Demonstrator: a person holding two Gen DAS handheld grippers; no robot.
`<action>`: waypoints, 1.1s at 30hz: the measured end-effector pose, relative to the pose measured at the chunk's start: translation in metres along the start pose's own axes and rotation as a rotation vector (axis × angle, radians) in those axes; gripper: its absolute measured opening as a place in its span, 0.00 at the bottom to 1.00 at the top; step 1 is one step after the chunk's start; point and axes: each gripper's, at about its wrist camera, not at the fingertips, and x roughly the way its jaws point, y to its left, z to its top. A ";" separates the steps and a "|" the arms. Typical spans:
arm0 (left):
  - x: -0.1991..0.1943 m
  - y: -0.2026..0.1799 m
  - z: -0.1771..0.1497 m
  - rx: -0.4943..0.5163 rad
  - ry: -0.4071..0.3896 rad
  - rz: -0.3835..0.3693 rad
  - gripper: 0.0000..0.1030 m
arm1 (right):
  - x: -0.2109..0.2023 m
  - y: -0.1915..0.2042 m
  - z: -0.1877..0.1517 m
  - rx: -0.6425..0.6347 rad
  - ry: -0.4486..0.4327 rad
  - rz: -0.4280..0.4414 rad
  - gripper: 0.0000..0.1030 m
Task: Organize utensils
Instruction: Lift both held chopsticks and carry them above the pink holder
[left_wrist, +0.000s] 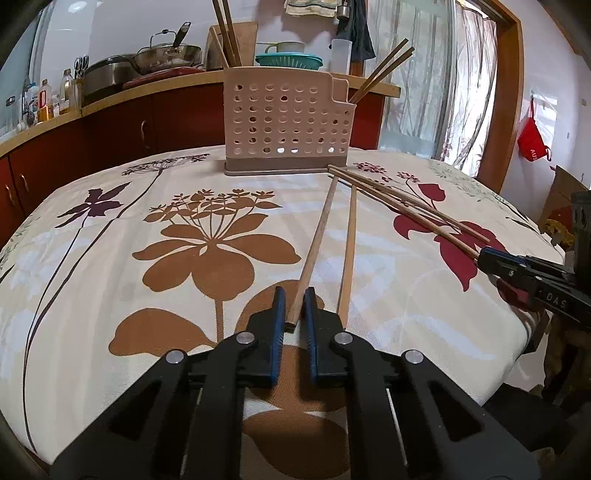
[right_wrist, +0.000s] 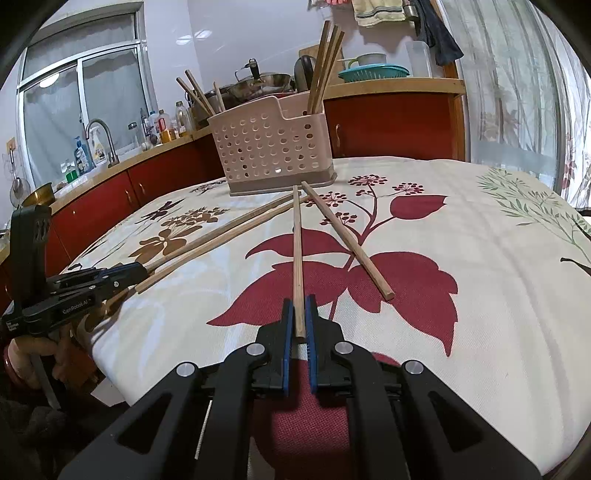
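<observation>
Pinching one slim wooden chopstick (left_wrist: 314, 251) by its end, left hand-held gripper (left_wrist: 294, 308), right hand-held gripper (right_wrist: 300, 317) clamped on another (right_wrist: 297, 258), both lying on floral cloth worktop (left_wrist: 110, 240) before perforated plastic caddy (left_wrist: 284, 122).

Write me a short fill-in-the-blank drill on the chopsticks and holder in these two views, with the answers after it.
1. Each gripper's jaws are closed on one ____.
2. The number of chopsticks lying on the tablecloth with no gripper on them is ____.
3. The perforated holder stands upright on the ____.
4. The left gripper grips its chopstick near its ____ end.

Missing words: chopstick; two; tablecloth; thick
</observation>
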 end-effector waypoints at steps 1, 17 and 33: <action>0.000 -0.001 0.000 0.007 -0.002 -0.003 0.10 | 0.000 0.000 0.000 0.004 0.000 0.003 0.07; -0.033 -0.017 0.018 0.090 -0.100 -0.006 0.07 | -0.022 0.008 0.014 -0.010 -0.053 -0.016 0.07; -0.103 -0.006 0.069 0.039 -0.282 0.023 0.07 | -0.073 0.030 0.074 -0.044 -0.226 -0.012 0.07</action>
